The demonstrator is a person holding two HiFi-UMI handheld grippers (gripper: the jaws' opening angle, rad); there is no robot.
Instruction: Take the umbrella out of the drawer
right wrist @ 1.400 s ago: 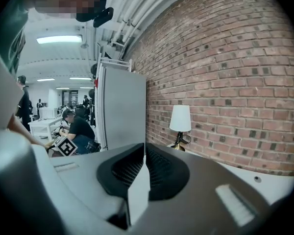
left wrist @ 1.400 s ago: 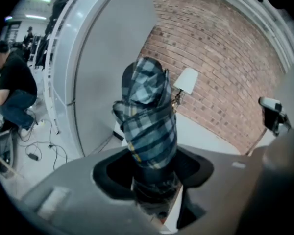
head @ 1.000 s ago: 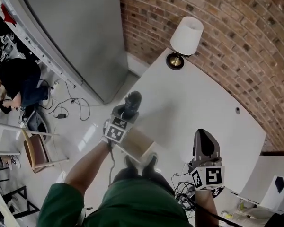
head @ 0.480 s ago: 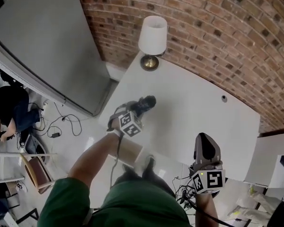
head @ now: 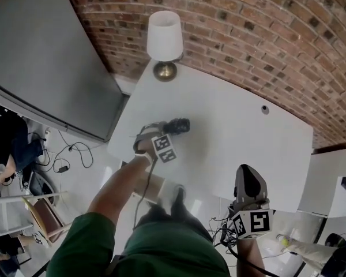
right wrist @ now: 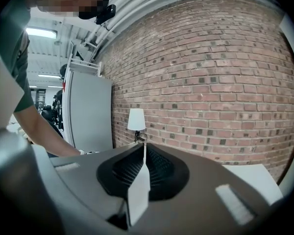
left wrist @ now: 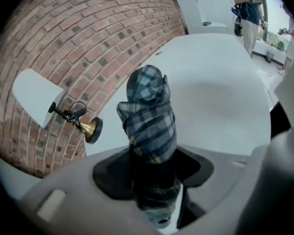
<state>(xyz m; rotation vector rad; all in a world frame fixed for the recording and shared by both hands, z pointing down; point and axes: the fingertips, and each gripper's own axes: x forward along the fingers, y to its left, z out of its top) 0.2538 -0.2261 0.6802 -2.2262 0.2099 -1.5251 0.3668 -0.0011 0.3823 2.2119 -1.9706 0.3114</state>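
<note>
A folded plaid umbrella (head: 177, 125) sticks out of my left gripper (head: 163, 133), which is shut on it low over the left part of the white table (head: 236, 131). In the left gripper view the blue-grey checked fabric of the umbrella (left wrist: 149, 114) rises between the jaws of the left gripper (left wrist: 154, 182), its tip towards the brick wall. My right gripper (head: 249, 180) hangs off the table's near edge with nothing in it. In the right gripper view the jaws of the right gripper (right wrist: 142, 155) meet, shut, and point roughly level at the wall.
A white-shaded lamp (head: 164, 34) with a brass base stands at the table's far left corner against the brick wall (head: 265, 33). A grey cabinet (head: 40, 62) is at the left. A tan box-like shape (head: 154, 187) shows below the table's near edge. Cables lie on the floor.
My left gripper has carried the umbrella from beyond the table's left edge to over the tabletop, sinking and rolling. The right gripper has shifted a little and stayed shut.
</note>
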